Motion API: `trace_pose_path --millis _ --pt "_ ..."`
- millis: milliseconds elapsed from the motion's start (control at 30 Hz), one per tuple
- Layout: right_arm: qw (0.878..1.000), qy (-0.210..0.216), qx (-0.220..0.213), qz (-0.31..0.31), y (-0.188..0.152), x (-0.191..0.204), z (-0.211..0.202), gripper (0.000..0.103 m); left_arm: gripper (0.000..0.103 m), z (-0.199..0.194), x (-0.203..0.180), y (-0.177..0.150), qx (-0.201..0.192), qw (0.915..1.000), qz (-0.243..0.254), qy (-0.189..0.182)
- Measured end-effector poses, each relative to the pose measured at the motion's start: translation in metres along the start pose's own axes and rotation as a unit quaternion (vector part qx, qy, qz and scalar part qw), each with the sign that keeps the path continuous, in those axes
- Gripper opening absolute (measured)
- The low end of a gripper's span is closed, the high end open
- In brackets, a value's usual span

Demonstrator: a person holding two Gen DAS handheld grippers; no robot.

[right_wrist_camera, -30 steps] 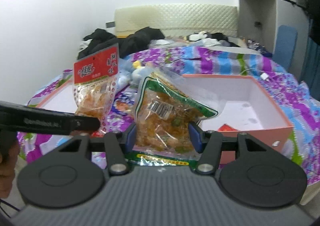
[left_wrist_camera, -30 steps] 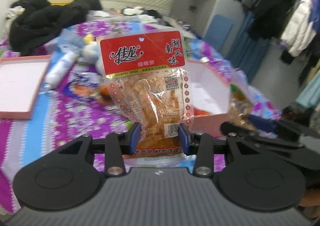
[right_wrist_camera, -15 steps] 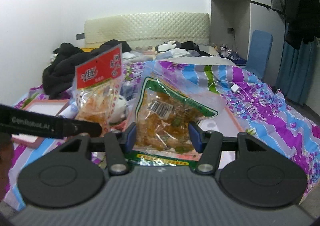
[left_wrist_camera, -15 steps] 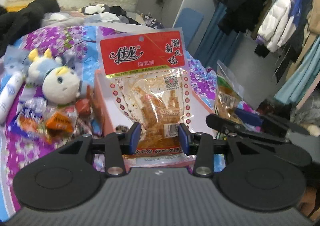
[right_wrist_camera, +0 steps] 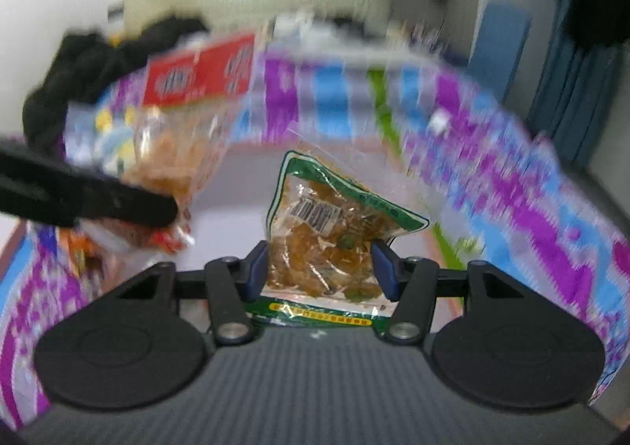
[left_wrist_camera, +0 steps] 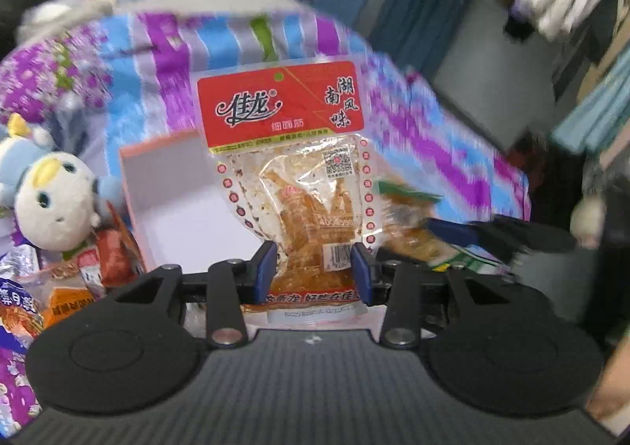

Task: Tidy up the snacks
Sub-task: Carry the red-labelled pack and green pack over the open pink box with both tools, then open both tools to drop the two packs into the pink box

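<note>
While both views are smearing with motion blur, the pink-walled box (left_wrist_camera: 165, 185) is lying open on the bed (left_wrist_camera: 165, 51) with its white inside facing up; the part of its floor that is showing in the left wrist view is carrying nothing I can make out, and the rest is sitting hidden behind the packets. In the right wrist view the same box (right_wrist_camera: 244, 177) is reading as a pale patch behind the snacks, too blurred to tell its contents.

Just left of the box, a white plush toy (left_wrist_camera: 51, 201) is lying beside a heap of loose snack packets (left_wrist_camera: 67, 287) on the bedspread.

The left tool (left_wrist_camera: 313, 273) is gripping the red-labelled snack packet (left_wrist_camera: 291, 177) near its lower end, its blue pads pressing the packet from either side, and the packet is standing upright in front of the box. The right tool (right_wrist_camera: 321, 273) is clamping the green-edged snack packet (right_wrist_camera: 330, 232) the same way, low on the bag, with the bag leaning out over the box area. In the left wrist view the right tool is showing at the right, holding its packet just beside the red one.
</note>
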State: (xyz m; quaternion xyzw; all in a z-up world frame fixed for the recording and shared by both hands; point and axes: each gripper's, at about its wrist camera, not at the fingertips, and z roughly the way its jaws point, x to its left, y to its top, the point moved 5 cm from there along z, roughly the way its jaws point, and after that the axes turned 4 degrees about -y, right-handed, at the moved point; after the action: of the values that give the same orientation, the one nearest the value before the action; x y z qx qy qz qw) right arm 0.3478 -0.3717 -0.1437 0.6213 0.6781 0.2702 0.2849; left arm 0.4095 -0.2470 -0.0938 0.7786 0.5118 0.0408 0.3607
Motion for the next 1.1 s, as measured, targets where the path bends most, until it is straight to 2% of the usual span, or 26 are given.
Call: trace_pose_path --millis 100,167,333,400,433,467,533,633,733,1000,1100 --pt "0.998 0.012 0.057 0.028 -0.008 -0.014 0.027 0.057 0.047 0.019 -0.001 -0.001 0.039 0.9991 -0.009 0.010" --pt "0.996 0.013 0.081 0.032 -0.013 -0.018 0.036 0.057 0.047 0.032 -0.001 -0.001 0.067 0.9977 -0.015 0.000" --pt "0.995 0.014 0.094 0.023 -0.015 -0.017 0.039 0.059 0.047 0.048 0.005 -0.008 0.085 0.9961 -0.026 0.000" --pt "0.995 0.018 0.093 0.022 -0.012 -0.013 0.038 0.060 0.052 0.046 0.006 -0.008 0.084 0.9959 -0.034 -0.001" --pt "0.995 0.019 0.092 0.023 -0.010 -0.013 0.036 0.064 0.057 0.045 0.007 -0.008 0.078 0.9964 -0.032 0.005" --pt "0.995 0.019 0.090 0.025 -0.008 -0.013 0.036 0.072 0.067 0.043 0.008 -0.008 0.074 0.9969 -0.025 0.012" --pt "0.996 0.023 0.080 0.024 -0.006 -0.010 0.029 0.074 0.072 0.039 0.011 -0.010 0.068 0.9973 -0.023 0.012" --pt "0.997 0.028 0.069 0.026 -0.005 -0.007 0.023 0.074 0.072 0.030 0.018 -0.014 0.057 0.9976 -0.039 0.001" --pt "0.998 0.024 0.059 0.019 -0.005 -0.003 0.016 0.074 0.072 0.018 0.021 -0.019 0.036 0.9989 -0.031 0.004" --pt "1.000 0.018 -0.012 0.020 -0.008 0.016 -0.027 0.074 0.072 -0.042 0.027 -0.038 -0.045 0.9980 -0.011 0.043" --pt "0.999 0.018 -0.039 0.013 -0.014 0.027 -0.045 0.074 0.072 -0.060 0.030 -0.051 -0.064 0.9962 -0.009 0.058"
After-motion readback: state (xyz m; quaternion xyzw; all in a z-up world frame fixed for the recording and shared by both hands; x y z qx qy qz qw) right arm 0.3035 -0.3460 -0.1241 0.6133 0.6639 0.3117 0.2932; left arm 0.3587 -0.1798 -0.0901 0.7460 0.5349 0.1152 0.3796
